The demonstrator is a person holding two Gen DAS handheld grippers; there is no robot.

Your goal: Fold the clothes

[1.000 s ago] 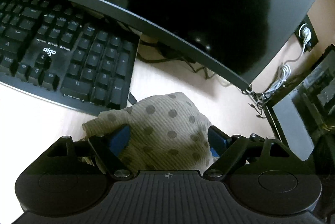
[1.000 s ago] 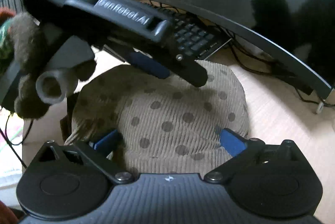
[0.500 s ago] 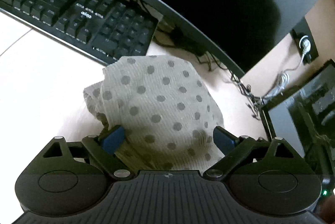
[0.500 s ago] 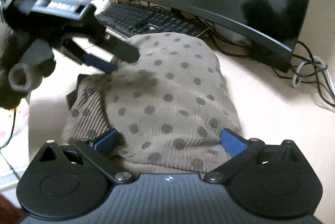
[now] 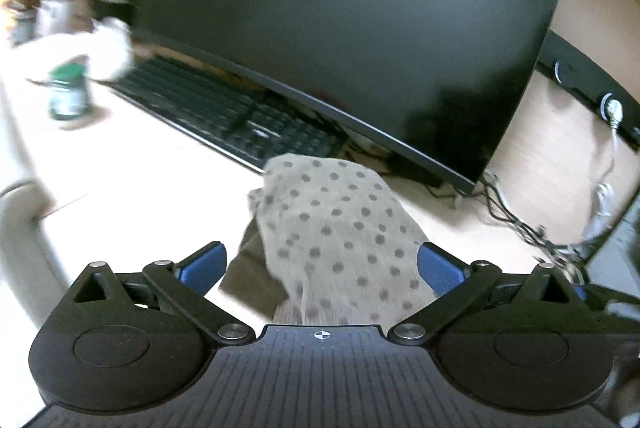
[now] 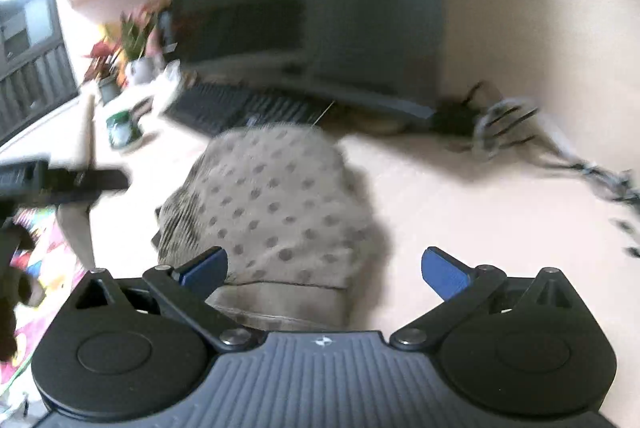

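Both views are smeared by motion blur, the right wrist view more heavily: the monitor [image 6: 308,8], keyboard [image 6: 240,106] and cables [image 6: 508,126] are streaked there. The pale surface [image 5: 132,196] is blown out to near white at the left of the left wrist view. Soft shadow is cast beside the cloth [image 6: 276,204]. Straight edges are bowed by fisheye distortion towards the corners.
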